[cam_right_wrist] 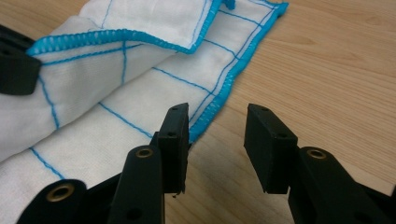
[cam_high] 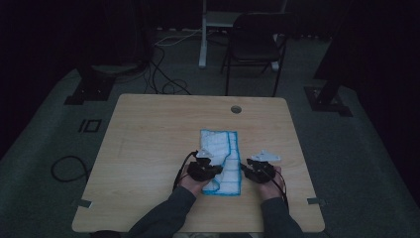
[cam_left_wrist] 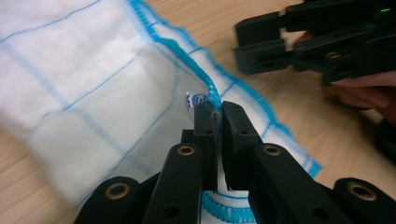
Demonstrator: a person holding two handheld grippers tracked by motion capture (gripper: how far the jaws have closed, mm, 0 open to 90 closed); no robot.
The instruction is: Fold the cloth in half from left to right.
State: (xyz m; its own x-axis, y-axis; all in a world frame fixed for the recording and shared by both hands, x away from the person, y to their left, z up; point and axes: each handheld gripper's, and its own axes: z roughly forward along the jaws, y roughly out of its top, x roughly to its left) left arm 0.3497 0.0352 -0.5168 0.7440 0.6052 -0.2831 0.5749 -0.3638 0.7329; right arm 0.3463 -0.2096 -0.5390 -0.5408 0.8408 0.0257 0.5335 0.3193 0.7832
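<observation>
My left gripper point(cam_left_wrist: 218, 114) pinches the hem of the white, blue-checked cotton cloth point(cam_high: 220, 161), lying mid-table; my right gripper point(cam_right_wrist: 217, 126) stands spread beside it. The shallow bite may slip when lifted.

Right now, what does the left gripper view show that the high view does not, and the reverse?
Left gripper view: the left gripper pinching the blue stitched hem of the white blue-checked cloth, beside a small tag. High view: the whole wooden table, a black chair, floor cables. Both: the cloth, the table and the right gripper.
</observation>
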